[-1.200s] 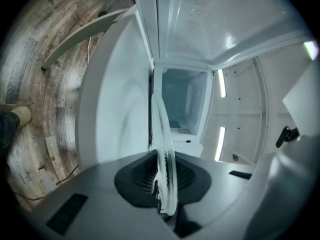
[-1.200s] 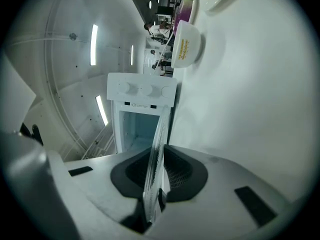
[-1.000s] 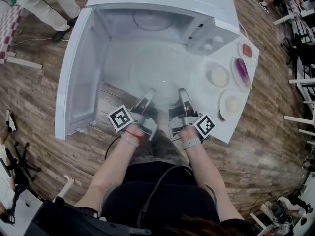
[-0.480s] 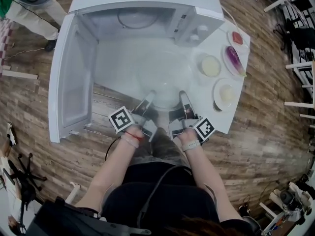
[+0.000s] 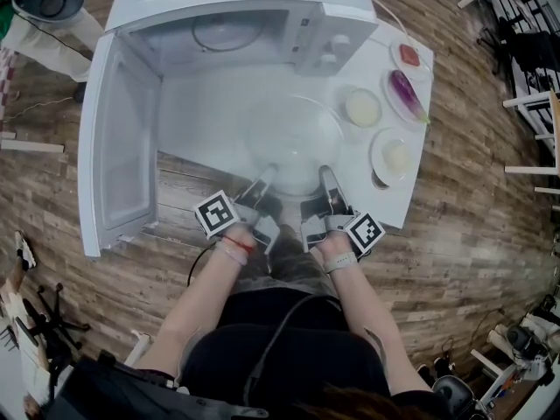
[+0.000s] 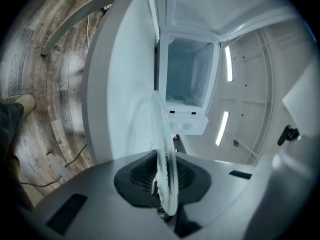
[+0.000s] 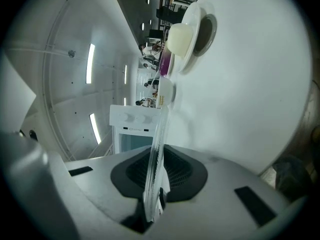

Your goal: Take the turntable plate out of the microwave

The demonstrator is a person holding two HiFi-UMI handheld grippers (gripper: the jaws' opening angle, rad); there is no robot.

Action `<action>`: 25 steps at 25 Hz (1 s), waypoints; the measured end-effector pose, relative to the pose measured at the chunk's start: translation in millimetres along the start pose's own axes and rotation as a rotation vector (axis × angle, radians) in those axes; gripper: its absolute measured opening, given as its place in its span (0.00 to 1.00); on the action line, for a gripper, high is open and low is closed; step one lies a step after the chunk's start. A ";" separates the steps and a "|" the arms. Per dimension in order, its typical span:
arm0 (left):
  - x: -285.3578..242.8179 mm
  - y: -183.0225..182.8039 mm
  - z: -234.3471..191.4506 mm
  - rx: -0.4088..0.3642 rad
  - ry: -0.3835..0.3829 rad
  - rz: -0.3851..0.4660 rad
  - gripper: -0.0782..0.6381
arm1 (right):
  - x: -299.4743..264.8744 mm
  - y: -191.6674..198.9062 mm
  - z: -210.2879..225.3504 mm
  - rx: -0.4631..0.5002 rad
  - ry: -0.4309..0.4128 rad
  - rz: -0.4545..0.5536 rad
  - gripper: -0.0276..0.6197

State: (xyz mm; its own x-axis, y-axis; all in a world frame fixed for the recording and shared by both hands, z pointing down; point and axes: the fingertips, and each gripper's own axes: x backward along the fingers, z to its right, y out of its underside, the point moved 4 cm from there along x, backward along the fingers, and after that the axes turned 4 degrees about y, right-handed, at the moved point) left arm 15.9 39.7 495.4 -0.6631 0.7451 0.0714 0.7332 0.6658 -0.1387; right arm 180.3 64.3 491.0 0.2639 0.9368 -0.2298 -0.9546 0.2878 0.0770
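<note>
The clear glass turntable plate [image 5: 293, 138] hangs level over the white table [image 5: 201, 121], in front of the open white microwave [image 5: 241, 7]. My left gripper [image 5: 265, 175] is shut on the plate's near left rim. My right gripper [image 5: 326, 177] is shut on the near right rim. In the left gripper view the turntable plate [image 6: 164, 159] shows edge-on between the dark pads [image 6: 140, 176], with the microwave [image 6: 187, 84] beyond. In the right gripper view the turntable plate [image 7: 156, 174] also stands edge-on between the pads [image 7: 177, 176]. The ring [image 5: 226, 31] lies on the microwave floor.
The microwave door [image 5: 118, 147] swings open at the left. Three small plates of food stand at the table's right: a red piece [image 5: 409, 56], a purple aubergine [image 5: 404, 94], two pale rounds [image 5: 362, 107] [image 5: 392, 157]. A person [image 5: 44, 11] stands far left on the wooden floor [image 5: 472, 199].
Both grippers have drawn the plate toward me, out from the microwave's mouth and over the table. The microwave and side plates now sit farther up in the head view.
</note>
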 end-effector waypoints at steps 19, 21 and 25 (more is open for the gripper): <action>7.6 -1.8 -5.0 0.020 -0.028 0.037 0.16 | 4.9 8.2 6.6 0.022 0.104 -0.169 0.12; 8.5 -1.5 -4.8 0.024 -0.028 0.041 0.16 | 5.6 9.5 6.9 0.027 0.115 -0.187 0.12; 8.4 -0.9 -4.7 0.024 -0.031 0.045 0.16 | 7.5 14.9 4.8 0.024 0.116 -0.239 0.14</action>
State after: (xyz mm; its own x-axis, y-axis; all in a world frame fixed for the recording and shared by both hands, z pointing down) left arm 10.3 45.6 500.8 -0.6345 0.7722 0.0340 0.7586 0.6305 -0.1643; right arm 168.8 76.6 495.1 0.4623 0.8133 -0.3534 -0.8632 0.5039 0.0304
